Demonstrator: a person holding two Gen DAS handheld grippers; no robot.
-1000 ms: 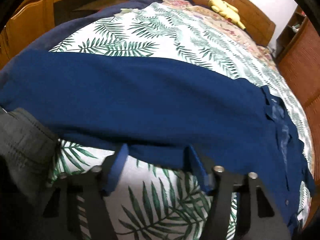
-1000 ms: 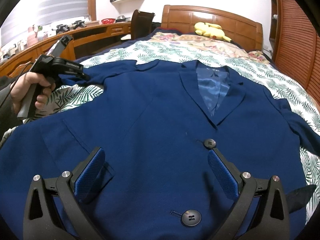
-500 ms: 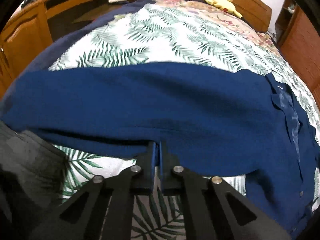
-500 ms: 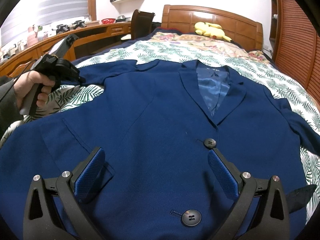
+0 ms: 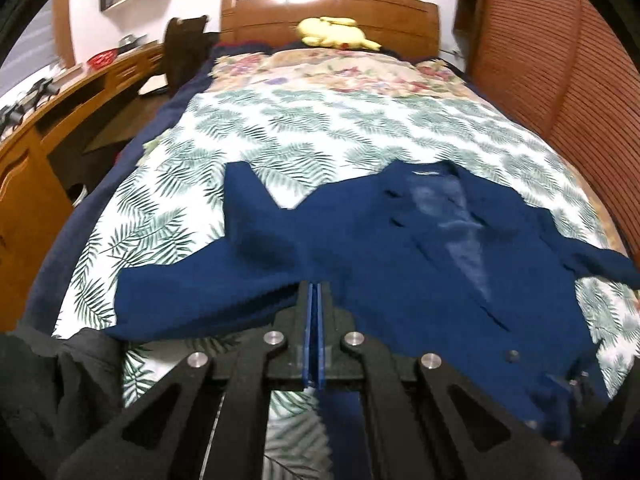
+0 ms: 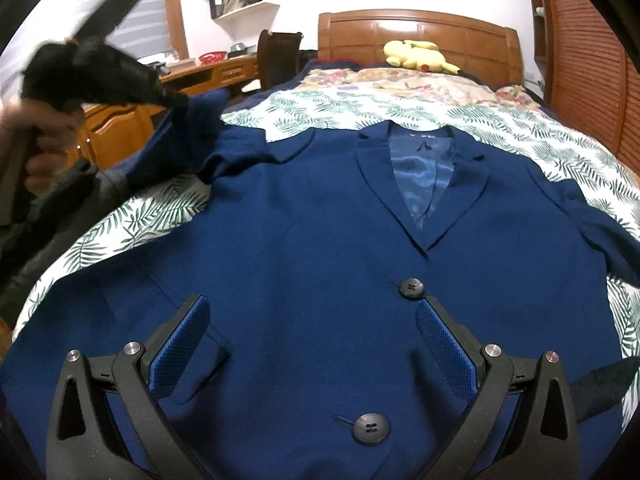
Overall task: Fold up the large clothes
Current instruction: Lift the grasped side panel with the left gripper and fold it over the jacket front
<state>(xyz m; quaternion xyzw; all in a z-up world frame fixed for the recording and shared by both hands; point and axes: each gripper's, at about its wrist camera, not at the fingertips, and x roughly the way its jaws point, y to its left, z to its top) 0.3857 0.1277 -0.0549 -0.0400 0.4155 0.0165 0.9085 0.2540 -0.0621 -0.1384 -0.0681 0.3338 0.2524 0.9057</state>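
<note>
A dark blue jacket [image 6: 320, 240] lies face up on the leaf-print bedspread [image 5: 320, 132], its collar toward the headboard and two black buttons [image 6: 411, 288] down the front. My left gripper [image 5: 314, 286] is shut on the jacket's left sleeve [image 5: 200, 296], the blue pads pressed together on the cloth. In the right wrist view a hand holds the left gripper [image 6: 176, 100] high at the upper left, and the sleeve [image 6: 204, 120] hangs lifted off the bed. My right gripper [image 6: 312, 320] hovers open over the lower front of the jacket, with nothing between its fingers.
A yellow plush toy [image 5: 336, 32] lies by the wooden headboard [image 5: 328, 4]. A wooden desk [image 6: 208, 76] and a dark chair [image 6: 280, 56] stand along the left of the bed. Slatted wooden doors [image 5: 560, 60] close off the right side.
The left gripper's jaws closed on the sleeve's edge. It then rose and swung toward the jacket's body, pulling the sleeve up off the bed. The right gripper stayed still.
</note>
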